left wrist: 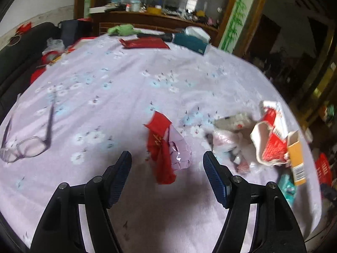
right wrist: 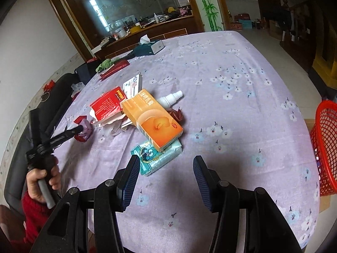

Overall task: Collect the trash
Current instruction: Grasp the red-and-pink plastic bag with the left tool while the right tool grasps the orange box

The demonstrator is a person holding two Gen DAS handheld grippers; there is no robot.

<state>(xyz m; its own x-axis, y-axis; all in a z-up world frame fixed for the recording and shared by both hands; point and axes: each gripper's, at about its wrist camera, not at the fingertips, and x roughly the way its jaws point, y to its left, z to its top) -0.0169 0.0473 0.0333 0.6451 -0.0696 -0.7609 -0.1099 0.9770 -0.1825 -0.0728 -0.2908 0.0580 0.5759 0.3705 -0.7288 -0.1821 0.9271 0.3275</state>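
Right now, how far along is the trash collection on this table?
Early. The red mesh basket beside the table shows no trash that I can see. The left gripper is open over a crumpled red and lilac wrapper. The right gripper is open and empty. The orange carton, red torn box and white spray bottle remain.

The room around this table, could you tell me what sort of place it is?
Probably a home dining room: a table under a lilac floral cloth, a dark wooden sideboard with a large mirror, and a teal tissue box.

left tool (left wrist: 167,164) spread, red wrapper (left wrist: 161,145) between
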